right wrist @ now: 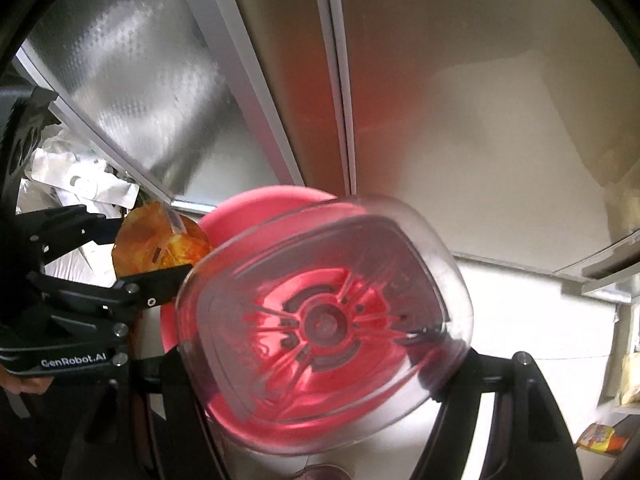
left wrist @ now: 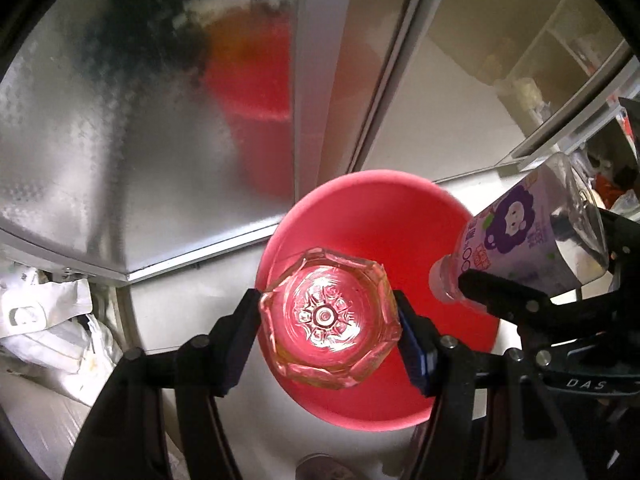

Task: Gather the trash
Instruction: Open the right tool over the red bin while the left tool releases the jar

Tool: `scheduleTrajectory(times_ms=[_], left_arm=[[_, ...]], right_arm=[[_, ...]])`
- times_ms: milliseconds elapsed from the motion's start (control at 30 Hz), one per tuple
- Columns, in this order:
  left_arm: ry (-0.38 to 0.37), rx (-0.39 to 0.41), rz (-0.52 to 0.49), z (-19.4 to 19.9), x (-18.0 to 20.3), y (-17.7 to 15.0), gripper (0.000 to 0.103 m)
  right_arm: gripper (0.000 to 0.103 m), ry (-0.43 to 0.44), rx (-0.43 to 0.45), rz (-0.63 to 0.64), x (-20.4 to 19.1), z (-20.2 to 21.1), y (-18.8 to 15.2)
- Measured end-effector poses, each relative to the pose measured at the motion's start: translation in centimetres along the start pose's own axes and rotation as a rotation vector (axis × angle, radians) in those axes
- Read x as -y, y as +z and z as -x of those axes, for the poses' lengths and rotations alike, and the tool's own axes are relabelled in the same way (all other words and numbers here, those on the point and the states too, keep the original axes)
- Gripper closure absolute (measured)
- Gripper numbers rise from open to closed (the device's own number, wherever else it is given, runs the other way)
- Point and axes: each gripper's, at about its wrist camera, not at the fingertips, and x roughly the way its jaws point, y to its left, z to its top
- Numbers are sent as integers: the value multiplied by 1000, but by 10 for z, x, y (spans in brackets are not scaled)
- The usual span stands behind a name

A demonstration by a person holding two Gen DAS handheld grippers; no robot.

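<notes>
Drop step, both bottles over red bin (left wrist: 372, 216)
Left gripper (left wrist: 330, 322) clamped on amber bottle (left wrist: 330, 316), bottom up
Right gripper (right wrist: 320, 360) clamped on clear bottle (right wrist: 324, 320), neck down at rim
Next: loosen both, let fall inside

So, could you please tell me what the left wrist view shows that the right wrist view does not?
Only the left wrist view shows the purple cartoon label on the right tool's bottle and the faceted bottle's clear base. Only the right wrist view shows the faceted bottle's orange label and the rounded-square base of the right tool's bottle. Both show the red bin, the white bags and both tools gripping bottles.
</notes>
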Motion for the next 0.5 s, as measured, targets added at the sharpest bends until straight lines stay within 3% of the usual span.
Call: scheduleTrajectory(times_ms=[167, 367, 433, 500], left_arm=[[28, -12, -41, -10, 10, -5, 33], [23, 5, -76, -9, 11, -11, 33], [11, 22, -65, -6, 8, -9, 33], [-25, 29, -40, -4, 3, -8, 33]], right_arm=[[32, 17, 2, 9, -10, -9, 0], [31, 3, -1, 16, 0, -10, -8], [22, 3, 4, 9, -5, -16, -5], [7, -2, 15, -1, -2, -12, -5]])
